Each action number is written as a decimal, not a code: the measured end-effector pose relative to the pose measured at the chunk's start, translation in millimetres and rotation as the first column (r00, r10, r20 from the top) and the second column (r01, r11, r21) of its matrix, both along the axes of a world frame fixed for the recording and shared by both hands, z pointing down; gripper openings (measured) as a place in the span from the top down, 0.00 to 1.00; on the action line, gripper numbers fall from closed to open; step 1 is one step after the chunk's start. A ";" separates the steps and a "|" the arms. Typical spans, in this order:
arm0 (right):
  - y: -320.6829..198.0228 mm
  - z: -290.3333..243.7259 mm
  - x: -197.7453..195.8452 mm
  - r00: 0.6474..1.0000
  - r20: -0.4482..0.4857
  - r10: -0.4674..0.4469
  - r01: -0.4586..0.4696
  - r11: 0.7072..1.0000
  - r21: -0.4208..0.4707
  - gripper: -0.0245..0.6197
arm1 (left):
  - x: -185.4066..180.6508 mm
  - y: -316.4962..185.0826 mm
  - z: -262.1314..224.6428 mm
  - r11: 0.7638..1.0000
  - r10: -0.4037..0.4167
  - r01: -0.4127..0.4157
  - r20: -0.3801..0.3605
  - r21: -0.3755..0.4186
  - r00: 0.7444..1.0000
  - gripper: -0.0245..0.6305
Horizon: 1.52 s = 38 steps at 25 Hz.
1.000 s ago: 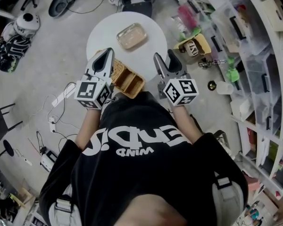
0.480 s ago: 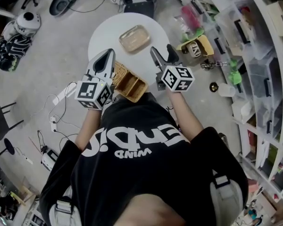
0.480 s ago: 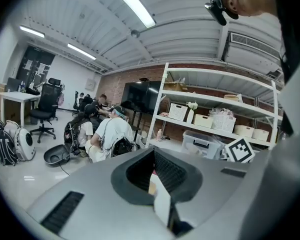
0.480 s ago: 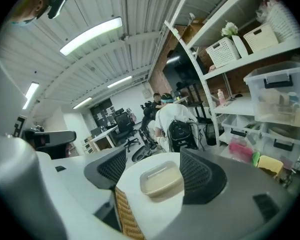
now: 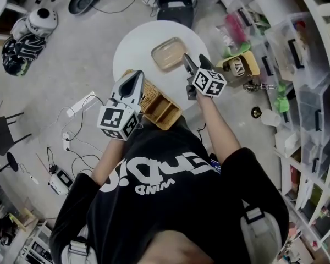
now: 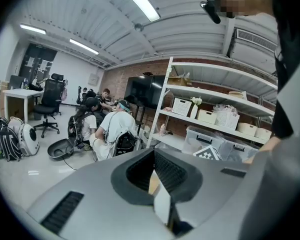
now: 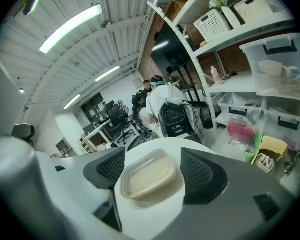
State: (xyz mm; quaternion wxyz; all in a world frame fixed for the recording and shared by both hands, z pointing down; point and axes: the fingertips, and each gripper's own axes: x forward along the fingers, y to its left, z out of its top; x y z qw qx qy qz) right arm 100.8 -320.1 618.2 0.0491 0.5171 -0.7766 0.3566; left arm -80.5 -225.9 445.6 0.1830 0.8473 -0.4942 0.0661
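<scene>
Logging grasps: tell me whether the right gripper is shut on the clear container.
No, the jaws of the right gripper stand apart, with the clear container lying on the table beyond them.

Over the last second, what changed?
The right gripper moved forward over the round table toward the lidded container, jaws open and nothing gripped. The left gripper stayed at the wicker tray's edge, jaws together. The container and tray did not move.

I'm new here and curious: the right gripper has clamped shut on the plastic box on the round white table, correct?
No: the right gripper is open, jaws wide apart, with the plastic box lying ungripped ahead on the round white table. The right gripper view shows this.
</scene>
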 end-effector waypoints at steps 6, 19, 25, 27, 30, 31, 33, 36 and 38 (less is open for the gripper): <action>-20.6 43.5 -4.4 0.999 -0.031 -0.008 0.005 0.996 -0.086 0.45 | -13.5 -5.3 9.5 0.999 -0.015 0.015 0.015 -0.033 1.000 0.96; -38.5 94.4 -19.9 0.996 -0.060 -0.063 0.051 0.980 -0.191 0.54 | -30.4 -0.8 28.0 0.994 -0.050 0.053 0.031 -0.100 0.998 0.96; -40.5 94.0 -27.4 0.992 -0.086 -0.091 0.073 0.979 -0.189 0.61 | -35.5 0.3 33.9 0.991 -0.057 0.059 0.025 -0.117 0.998 0.96; -41.0 91.8 -29.7 0.988 -0.109 -0.109 0.088 0.979 -0.183 0.64 | -35.3 -0.9 34.2 0.991 -0.057 0.059 0.023 -0.118 0.998 0.96; -42.1 89.1 -29.7 0.981 -0.150 -0.120 0.094 0.981 -0.172 0.64 | -33.3 -3.2 34.4 0.992 -0.052 0.054 0.019 -0.117 0.998 0.96; -42.0 88.0 -29.5 0.978 -0.168 -0.124 0.096 0.981 -0.166 0.63 | -32.8 -3.4 34.4 0.992 -0.050 0.052 0.018 -0.116 0.999 0.96; -41.7 85.1 -29.2 0.970 -0.204 -0.130 0.100 0.983 -0.153 0.63 | -32.3 -3.3 34.9 0.992 -0.049 0.051 0.017 -0.117 0.999 0.96; -41.9 79.5 -28.0 0.963 -0.239 -0.126 0.094 0.986 -0.138 0.64 | -32.5 -3.1 35.5 0.992 -0.048 0.049 0.015 -0.118 0.999 0.96; -41.3 76.1 -27.9 0.964 -0.240 -0.115 0.085 0.988 -0.131 0.65 | -33.6 -2.6 35.3 0.992 -0.046 0.047 0.013 -0.116 0.999 0.96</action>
